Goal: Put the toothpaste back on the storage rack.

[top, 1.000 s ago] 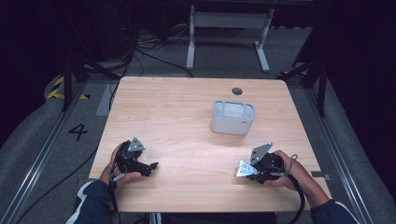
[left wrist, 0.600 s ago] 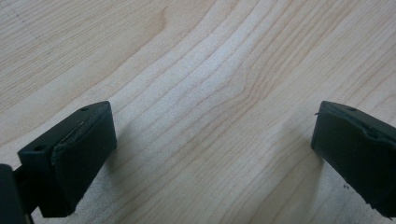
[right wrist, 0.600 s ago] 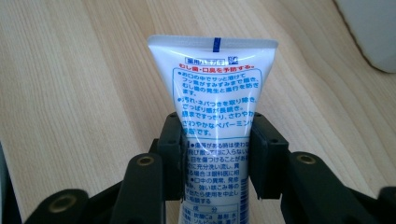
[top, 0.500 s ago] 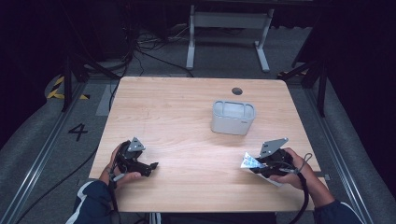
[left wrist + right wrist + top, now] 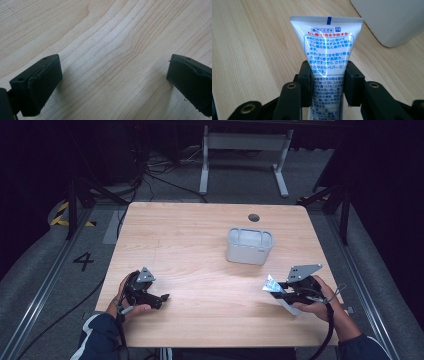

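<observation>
Japanese print on toothpaste tube [image 5: 327, 57]; "4" on floor [image 5: 83, 261].

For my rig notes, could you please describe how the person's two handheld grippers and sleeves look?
Both handheld tools are black. The left gripper and the right gripper each carry a grey three-cornered plate on top, with small holes in the right one's. Blocky black jaw pads end the left; the right's linkage shows brass-coloured rivets. A black cable trails from the right. Sleeves are dark navy; the left sleeve has white stripes.

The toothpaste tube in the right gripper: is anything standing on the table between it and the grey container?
Nothing visible does. The toothpaste tube is clamped in the right gripper, and bare table lies between it and the grey container.
</observation>
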Tool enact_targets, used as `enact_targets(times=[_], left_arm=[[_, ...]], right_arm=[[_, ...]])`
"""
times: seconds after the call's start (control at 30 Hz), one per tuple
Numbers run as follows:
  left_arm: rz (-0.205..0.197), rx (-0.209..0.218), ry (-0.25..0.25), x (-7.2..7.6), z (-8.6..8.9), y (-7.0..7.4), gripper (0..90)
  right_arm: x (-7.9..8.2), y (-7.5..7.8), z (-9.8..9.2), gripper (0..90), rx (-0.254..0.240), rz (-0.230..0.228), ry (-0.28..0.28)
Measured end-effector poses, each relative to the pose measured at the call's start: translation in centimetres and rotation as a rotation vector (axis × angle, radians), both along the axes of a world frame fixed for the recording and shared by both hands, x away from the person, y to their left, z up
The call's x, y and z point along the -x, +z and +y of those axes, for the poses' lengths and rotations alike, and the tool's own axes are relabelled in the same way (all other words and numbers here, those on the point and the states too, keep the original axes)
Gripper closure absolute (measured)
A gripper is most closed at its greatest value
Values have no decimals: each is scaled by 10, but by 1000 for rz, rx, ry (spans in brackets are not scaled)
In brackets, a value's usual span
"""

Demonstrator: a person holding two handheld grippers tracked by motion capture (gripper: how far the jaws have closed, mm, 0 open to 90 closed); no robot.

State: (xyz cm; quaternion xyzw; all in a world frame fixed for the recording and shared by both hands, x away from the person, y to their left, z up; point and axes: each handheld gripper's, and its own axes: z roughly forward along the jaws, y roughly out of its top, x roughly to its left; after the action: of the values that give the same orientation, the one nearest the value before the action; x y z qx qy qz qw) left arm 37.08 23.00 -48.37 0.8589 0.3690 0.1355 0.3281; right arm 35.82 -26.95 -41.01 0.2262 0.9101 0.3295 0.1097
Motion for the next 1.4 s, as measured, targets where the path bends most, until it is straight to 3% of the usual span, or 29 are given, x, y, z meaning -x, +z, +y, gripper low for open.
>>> enact_targets(times=[0.3, 0.73, 1.4], left_arm=[[-2, -3, -3, 0, 0, 0, 5], [-2, -3, -4, 0, 0, 0, 5], [0, -5, -5, -1, 0, 0, 4]], right_arm=[[2, 6, -3, 656, -52, -43, -24], [3, 13, -3, 657, -88, -80, -35], [1, 42, -6, 660, -179, -178, -66]])
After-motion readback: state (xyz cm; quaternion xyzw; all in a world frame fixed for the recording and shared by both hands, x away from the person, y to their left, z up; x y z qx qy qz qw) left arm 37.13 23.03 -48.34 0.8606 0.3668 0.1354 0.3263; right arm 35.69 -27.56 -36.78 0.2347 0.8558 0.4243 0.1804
